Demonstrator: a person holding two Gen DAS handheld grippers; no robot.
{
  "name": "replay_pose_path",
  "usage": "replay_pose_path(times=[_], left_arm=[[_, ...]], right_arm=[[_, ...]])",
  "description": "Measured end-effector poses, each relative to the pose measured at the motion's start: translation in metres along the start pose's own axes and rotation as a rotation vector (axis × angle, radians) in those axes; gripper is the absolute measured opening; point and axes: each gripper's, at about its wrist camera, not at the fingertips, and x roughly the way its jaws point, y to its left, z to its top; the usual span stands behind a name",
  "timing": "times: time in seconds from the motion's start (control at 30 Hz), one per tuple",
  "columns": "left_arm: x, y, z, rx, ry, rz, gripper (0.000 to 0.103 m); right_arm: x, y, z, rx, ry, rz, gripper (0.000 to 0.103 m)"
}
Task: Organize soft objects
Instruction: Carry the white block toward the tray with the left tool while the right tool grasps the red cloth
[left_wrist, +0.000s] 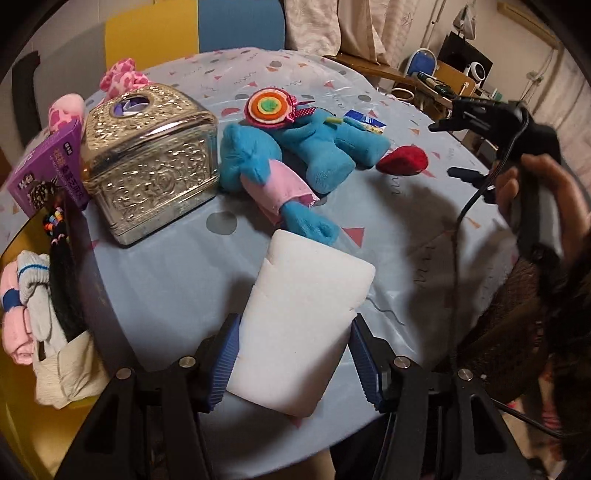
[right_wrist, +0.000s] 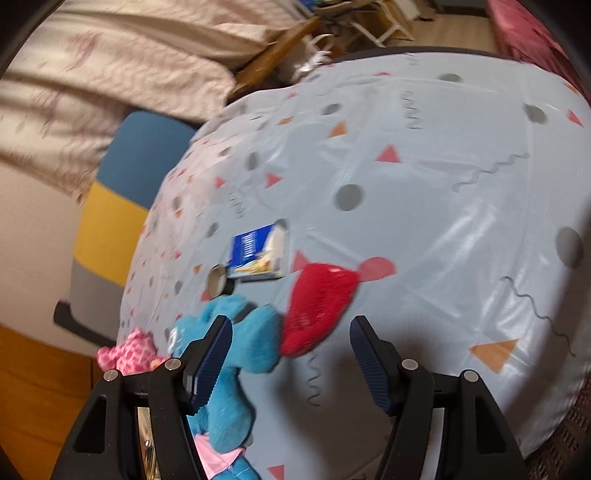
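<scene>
My left gripper (left_wrist: 295, 360) is shut on a white foam block (left_wrist: 306, 317), held just above the table near its front edge. Beyond it a blue plush toy (left_wrist: 295, 155) with a pink cloth and a colourful felt disc (left_wrist: 267, 105) lies on the patterned tablecloth (left_wrist: 177, 280). A red soft piece (left_wrist: 402, 159) lies to the toy's right. My right gripper (right_wrist: 290, 365) stands open just above the table, with the red soft piece (right_wrist: 317, 306) just ahead between its fingers and the blue plush (right_wrist: 243, 347) at its left finger. A hand holds the right gripper (left_wrist: 456, 144) at the right of the left wrist view.
An embossed silver box (left_wrist: 147, 162) and a purple carton (left_wrist: 51, 166) stand at the left. Pink spotted plush pieces (left_wrist: 123, 79) lie behind them. Rolled socks (left_wrist: 29, 295) fill a container off the table's left edge. A small blue carton (right_wrist: 258, 254) and a tape roll (right_wrist: 219, 282) lie beyond the plush.
</scene>
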Motion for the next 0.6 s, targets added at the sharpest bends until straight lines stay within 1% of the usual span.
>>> replay_pose_path(times=[0.07,0.17,0.27,0.37,0.47,0.5,0.53,0.6], left_arm=[[0.010,-0.006,-0.004,0.024,-0.010,0.019,0.059],[0.020,-0.009,-0.010,0.059,-0.031,0.030,0.060],[0.027,-0.010,-0.015,0.057,-0.049,0.026,0.060],[0.028,-0.009,-0.019,0.060,-0.072,0.031,0.060],[0.029,-0.007,-0.024,0.076,-0.087,0.037,0.062],[0.031,-0.005,-0.021,0.067,-0.091,0.030,0.062],[0.031,-0.003,-0.021,0.054,-0.093,0.021,0.062],[0.032,0.000,-0.022,0.035,-0.097,0.011,0.064]], right_arm=[[0.001,-0.002,0.001,0.002,-0.005,-0.028,0.067],[0.008,0.004,0.003,-0.030,0.010,-0.066,0.067],[0.021,0.015,0.008,-0.087,0.029,-0.130,0.067],[0.042,0.025,0.015,-0.149,0.069,-0.188,0.063],[0.071,0.029,0.017,-0.209,0.149,-0.230,0.054],[0.081,0.029,0.016,-0.221,0.189,-0.254,0.042],[0.087,0.029,0.014,-0.242,0.199,-0.291,0.035],[0.087,0.035,0.011,-0.299,0.187,-0.324,0.033]])
